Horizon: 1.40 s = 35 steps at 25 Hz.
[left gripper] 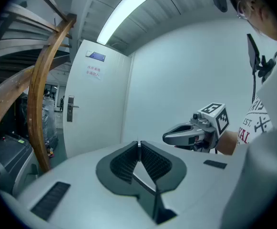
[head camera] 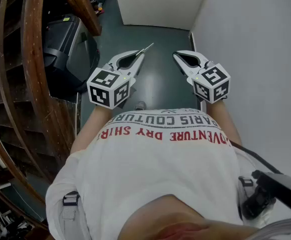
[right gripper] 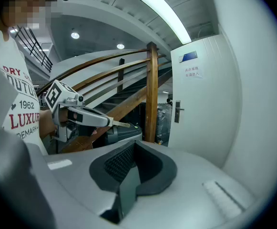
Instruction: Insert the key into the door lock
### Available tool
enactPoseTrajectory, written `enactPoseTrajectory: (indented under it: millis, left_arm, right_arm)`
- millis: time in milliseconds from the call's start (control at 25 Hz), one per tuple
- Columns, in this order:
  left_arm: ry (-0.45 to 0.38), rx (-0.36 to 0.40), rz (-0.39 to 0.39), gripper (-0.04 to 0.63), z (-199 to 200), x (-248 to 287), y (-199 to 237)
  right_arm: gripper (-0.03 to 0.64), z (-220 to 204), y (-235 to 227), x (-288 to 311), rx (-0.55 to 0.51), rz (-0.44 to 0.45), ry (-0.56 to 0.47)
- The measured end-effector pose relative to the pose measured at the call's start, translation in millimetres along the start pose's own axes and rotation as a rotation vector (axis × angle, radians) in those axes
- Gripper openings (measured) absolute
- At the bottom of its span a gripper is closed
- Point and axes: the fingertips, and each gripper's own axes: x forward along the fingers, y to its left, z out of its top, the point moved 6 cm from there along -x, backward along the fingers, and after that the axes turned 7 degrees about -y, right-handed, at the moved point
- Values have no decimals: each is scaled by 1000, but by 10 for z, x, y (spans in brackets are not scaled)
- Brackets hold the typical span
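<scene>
So, left gripper [head camera: 140,54] is clamped on the key [head camera: 148,48] (blade poking forward), right gripper [head camera: 177,55] pinched shut and empty.

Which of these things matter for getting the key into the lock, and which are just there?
In the job: left gripper, shut on the key; door; lock plate with handle.
Just there: right gripper, shut and empty; wooden stair rail; black machine; notice on the door.
</scene>
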Motion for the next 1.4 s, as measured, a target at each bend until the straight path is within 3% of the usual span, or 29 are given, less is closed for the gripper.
enactPoseTrajectory:
  millis: [880, 1160, 1400]
  left_arm:
    - [28, 0, -5, 21, -27, 87, -129]
    - [67, -54, -13, 21, -315, 443, 560]
    - [93, -108, -1, 22, -343, 1181, 1791]
  right_arm:
    - [2, -88, -96, -75, 34, 22, -24]
    - [3, -396, -406, 541, 87, 6, 15]
    - [2, -428, -1221, 1735, 114, 3, 53]
